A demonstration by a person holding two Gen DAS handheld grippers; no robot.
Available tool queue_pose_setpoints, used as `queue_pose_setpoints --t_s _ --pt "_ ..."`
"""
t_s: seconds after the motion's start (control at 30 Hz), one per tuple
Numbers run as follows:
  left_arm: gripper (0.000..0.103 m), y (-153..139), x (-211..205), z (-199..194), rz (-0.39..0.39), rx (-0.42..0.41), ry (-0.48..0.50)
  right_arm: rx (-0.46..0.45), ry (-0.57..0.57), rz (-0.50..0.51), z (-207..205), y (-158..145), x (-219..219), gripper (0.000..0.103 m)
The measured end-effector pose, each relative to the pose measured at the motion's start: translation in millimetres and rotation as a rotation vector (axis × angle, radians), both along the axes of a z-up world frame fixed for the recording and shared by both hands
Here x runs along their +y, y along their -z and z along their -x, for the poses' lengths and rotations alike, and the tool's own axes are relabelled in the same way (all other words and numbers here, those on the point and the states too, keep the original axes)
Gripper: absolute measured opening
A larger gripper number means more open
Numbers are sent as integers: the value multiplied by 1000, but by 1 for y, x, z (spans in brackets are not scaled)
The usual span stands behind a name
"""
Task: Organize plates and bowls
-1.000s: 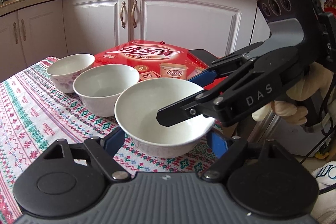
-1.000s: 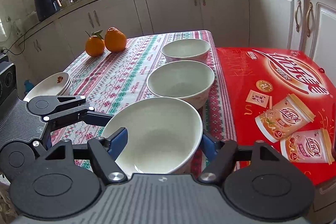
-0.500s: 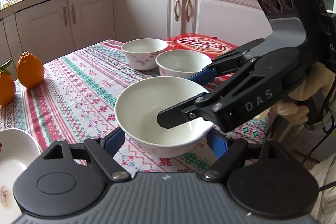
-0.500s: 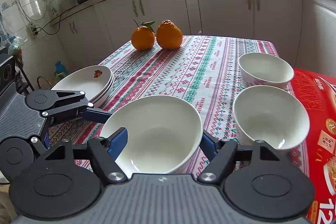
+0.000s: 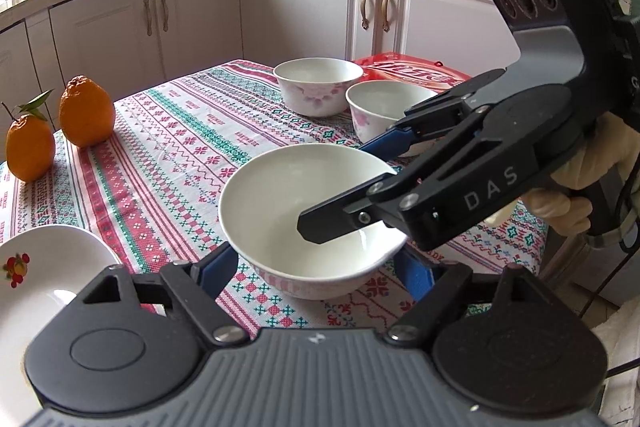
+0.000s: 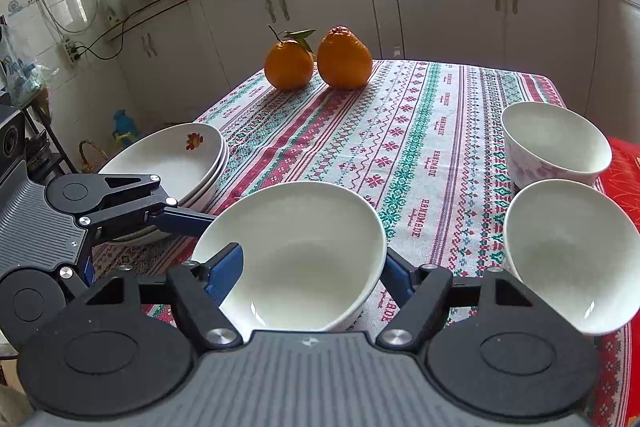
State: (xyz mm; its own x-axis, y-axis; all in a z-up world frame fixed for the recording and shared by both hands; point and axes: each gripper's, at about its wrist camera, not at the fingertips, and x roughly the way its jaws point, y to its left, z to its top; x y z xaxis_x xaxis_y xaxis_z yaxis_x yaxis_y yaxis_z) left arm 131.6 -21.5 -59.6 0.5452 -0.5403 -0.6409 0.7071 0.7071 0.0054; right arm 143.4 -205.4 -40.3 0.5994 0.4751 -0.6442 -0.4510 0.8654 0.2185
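Observation:
A large white bowl (image 5: 280, 211) (image 6: 304, 243) hangs just above the patterned tablecloth, held from two sides. My left gripper (image 5: 316, 267) is shut on it, with a blue finger low on each flank. My right gripper (image 6: 310, 269) is shut on the same bowl. In the left wrist view the right gripper (image 5: 340, 187) comes in from the right, one black finger over the bowl's inside and a blue finger behind the rim. Two smaller white bowls (image 6: 556, 147) (image 6: 568, 251) stand to the right. A stack of plates (image 6: 172, 159) sits to the left.
Two oranges (image 6: 316, 61) lie at the table's far side. A red box (image 5: 408, 71) lies behind the small bowls at the table's edge. White kitchen cabinets surround the table. A gloved hand (image 5: 560, 203) holds the right gripper.
Both grippers have carried the large bowl leftward, away from the red box and the two small bowls. The oranges and the plate stack have come into view.

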Motion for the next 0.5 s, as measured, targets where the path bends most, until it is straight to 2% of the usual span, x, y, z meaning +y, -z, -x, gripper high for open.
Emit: queue_pose_setpoints --t_s 0.1,0.17,0.23,0.33,0.5 --pt "87 0 0 0 0 -9 -2 -2 1 0 -1 1 1 79" --pt "94 0 -2 3 -17 -40 -12 -5 -3 -4 0 0 1 80" --pt "99 -1 -2 5 -8 -54 -4 0 -7 -11 0 0 1 87" --pt "100 -3 -3 6 5 -48 1 -27 -9 -9 5 -3 2 99" --pt "100 -7 0 14 8 -45 11 -77 -1 8 13 -15 1 103"
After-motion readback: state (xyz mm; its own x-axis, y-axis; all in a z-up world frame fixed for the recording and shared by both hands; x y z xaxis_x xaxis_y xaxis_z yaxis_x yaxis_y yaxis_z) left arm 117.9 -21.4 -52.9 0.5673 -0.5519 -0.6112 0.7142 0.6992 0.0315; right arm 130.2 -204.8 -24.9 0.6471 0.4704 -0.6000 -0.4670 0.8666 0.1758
